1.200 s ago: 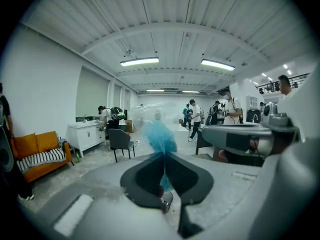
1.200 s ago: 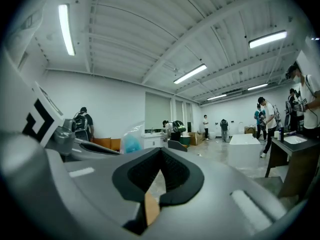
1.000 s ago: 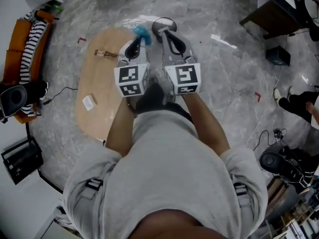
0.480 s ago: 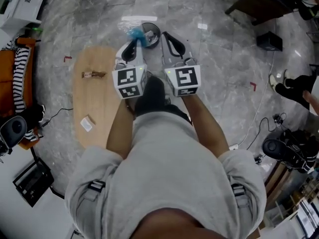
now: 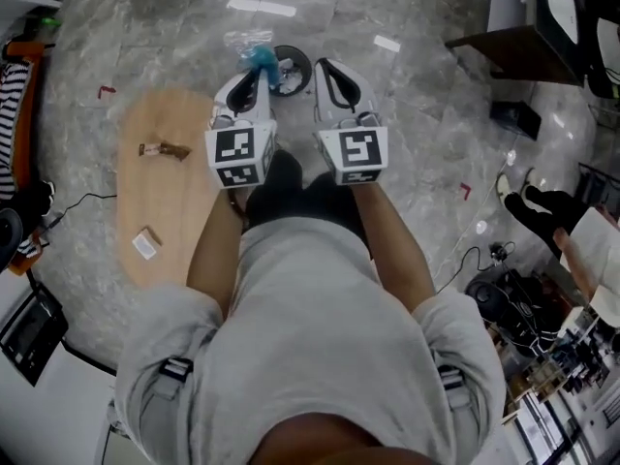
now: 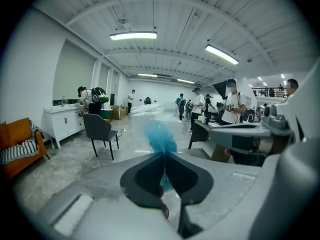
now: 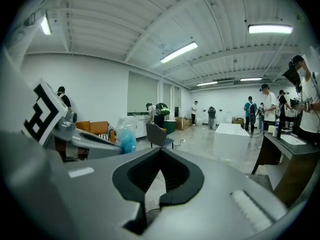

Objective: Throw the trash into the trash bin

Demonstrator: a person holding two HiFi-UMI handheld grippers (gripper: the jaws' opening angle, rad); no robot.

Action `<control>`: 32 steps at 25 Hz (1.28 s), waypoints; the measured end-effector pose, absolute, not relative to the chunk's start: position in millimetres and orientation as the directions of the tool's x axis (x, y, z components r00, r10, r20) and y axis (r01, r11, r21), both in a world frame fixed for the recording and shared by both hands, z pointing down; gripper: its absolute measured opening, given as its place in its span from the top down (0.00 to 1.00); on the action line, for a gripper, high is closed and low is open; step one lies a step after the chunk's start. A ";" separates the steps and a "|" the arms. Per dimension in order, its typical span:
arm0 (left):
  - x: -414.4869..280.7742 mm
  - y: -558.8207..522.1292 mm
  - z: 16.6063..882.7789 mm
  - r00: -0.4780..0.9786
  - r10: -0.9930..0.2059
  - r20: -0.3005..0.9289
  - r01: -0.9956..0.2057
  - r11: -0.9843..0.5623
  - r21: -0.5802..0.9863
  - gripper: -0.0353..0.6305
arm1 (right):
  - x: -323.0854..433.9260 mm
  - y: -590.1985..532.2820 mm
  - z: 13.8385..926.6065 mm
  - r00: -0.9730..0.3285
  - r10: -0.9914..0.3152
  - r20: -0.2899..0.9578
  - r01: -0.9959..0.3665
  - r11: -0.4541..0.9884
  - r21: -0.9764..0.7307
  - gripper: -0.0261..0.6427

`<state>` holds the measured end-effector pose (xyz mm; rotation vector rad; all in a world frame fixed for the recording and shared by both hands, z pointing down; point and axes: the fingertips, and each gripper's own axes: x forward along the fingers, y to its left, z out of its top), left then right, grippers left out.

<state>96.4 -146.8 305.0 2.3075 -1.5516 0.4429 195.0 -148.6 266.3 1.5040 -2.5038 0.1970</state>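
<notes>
In the head view my left gripper (image 5: pixel 254 68) is shut on a piece of trash (image 5: pixel 255 54), a crumpled blue and clear plastic bag that sticks out past its tips. The left gripper view shows the blue plastic (image 6: pixel 160 140) pinched between the closed jaws of the left gripper (image 6: pixel 164 155). A small round dark trash bin (image 5: pixel 292 69) stands on the floor just right of the bag, between the two grippers' tips. My right gripper (image 5: pixel 325 67) is held beside the left one. Its jaws meet in the right gripper (image 7: pixel 160 149) view, with nothing between them.
An oval wooden table (image 5: pixel 165 197) at the left holds a brown wrapper (image 5: pixel 163 150) and a small white packet (image 5: pixel 146 243). An orange sofa with a striped cloth (image 5: pixel 14 77) is at the far left. A dark desk (image 5: pixel 504 37), cables and a person's feet (image 5: pixel 542 206) are at the right.
Both grippers have travelled forward together with the blue bag. The table has slid to the left in the head view, and the bin now sits just beyond the tips.
</notes>
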 end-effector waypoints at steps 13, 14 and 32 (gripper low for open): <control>81.0 -224.5 371.1 0.157 -0.827 0.540 -0.987 -0.118 0.106 0.90 | 149.6 -251.4 344.4 -0.685 -0.633 0.360 -0.700 0.709 -0.086 0.95; 76.3 -226.6 374.4 0.130 -0.827 0.547 -0.990 -0.082 0.111 0.90 | 143.6 -255.1 344.8 -0.708 -0.609 0.357 -0.677 0.730 -0.095 0.95; 62.8 -277.7 502.3 0.016 -0.803 0.596 -0.981 0.104 0.166 0.90 | 124.4 -301.6 490.6 -0.795 -0.410 0.446 -0.520 0.840 -0.155 0.95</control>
